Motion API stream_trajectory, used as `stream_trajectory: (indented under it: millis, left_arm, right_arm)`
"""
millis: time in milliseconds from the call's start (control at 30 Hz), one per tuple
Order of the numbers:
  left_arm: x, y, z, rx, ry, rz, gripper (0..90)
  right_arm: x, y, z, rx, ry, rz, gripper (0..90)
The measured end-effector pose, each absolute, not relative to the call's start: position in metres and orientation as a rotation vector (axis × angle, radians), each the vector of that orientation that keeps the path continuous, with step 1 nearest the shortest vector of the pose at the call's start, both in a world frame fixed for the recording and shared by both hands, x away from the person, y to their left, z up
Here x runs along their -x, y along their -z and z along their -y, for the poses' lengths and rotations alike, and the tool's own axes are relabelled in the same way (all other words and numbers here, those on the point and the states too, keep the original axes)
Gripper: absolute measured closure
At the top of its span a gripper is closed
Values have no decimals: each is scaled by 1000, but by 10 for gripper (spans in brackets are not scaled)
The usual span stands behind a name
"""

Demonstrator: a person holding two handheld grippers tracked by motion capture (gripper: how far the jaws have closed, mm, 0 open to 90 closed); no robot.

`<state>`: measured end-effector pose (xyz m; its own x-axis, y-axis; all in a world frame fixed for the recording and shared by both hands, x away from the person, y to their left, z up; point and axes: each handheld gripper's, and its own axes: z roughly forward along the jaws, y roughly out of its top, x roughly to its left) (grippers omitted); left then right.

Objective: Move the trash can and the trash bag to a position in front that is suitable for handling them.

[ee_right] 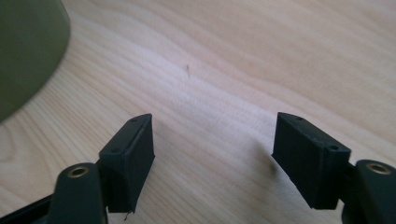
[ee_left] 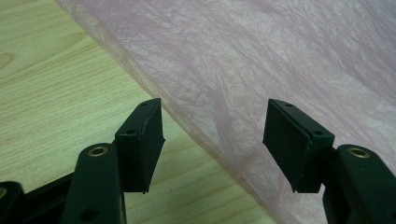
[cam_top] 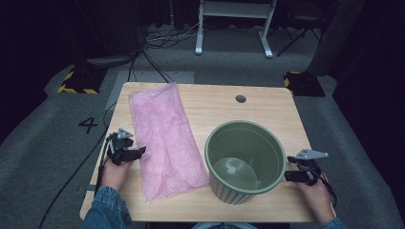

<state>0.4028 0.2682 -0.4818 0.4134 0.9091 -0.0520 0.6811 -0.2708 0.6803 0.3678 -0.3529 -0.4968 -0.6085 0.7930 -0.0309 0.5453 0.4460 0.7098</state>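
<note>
A crinkled pink plastic bag (cam_top: 165, 138) lies flat along the left half of the wooden table (cam_top: 267, 102). A green ribbed bin (cam_top: 244, 160) stands upright and empty at the front right. My left gripper (cam_top: 138, 151) rests at the bag's left edge; its jaws stand open over that edge of the pink bag (ee_left: 261, 70), with nothing pinched. My right gripper (cam_top: 288, 168) sits low at the table's right edge, just right of the bin. Its jaws are open above bare wood (ee_right: 210, 93), and the green bin (ee_right: 25, 46) shows at the upper left.
A round cable hole (cam_top: 240, 98) sits near the table's far edge. Beyond the table are grey carpet, floor cables (cam_top: 157, 38), a white desk frame (cam_top: 234, 26) and yellow-black striped blocks (cam_top: 79, 81). Bare wood lies between bag and bin.
</note>
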Motion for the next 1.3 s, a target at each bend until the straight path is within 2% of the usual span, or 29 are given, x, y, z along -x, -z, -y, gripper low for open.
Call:
stream_trajectory:
  millis: [233, 600, 700, 867, 1000, 1133, 1267, 1300]
  left_arm:
    - [-417, 482, -270, -2035, -447, -1400, 361]
    - [-452, 490, -266, -2043, -496, -1510, 300]
    - [-453, 490, -257, -2051, -512, -1516, 270]
    - [-448, 491, -250, -2069, -503, -1485, 273]
    - [-443, 487, -242, -2080, -490, -1489, 374]
    - [-438, 487, -237, -2086, -495, -1437, 580]
    - [-435, 488, -234, -2081, -506, -1411, 878]
    - [-435, 490, -237, -2052, -476, -1389, 891]
  right_arm:
    - [-368, 503, 352, -1150, -1027, -2301, 217]
    - [-368, 504, 351, -1151, -1024, -2300, 213]
    - [-368, 504, 351, -1152, -1024, -2300, 213]
    - [-368, 504, 351, -1153, -1024, -2299, 214]
    - [-368, 504, 351, -1154, -1024, -2299, 213]
    - [-368, 504, 351, -1154, -1024, -2299, 213]
    - [-368, 504, 351, -1155, -1026, -2298, 215]
    - [-368, 504, 352, -1156, -1028, -2298, 219]
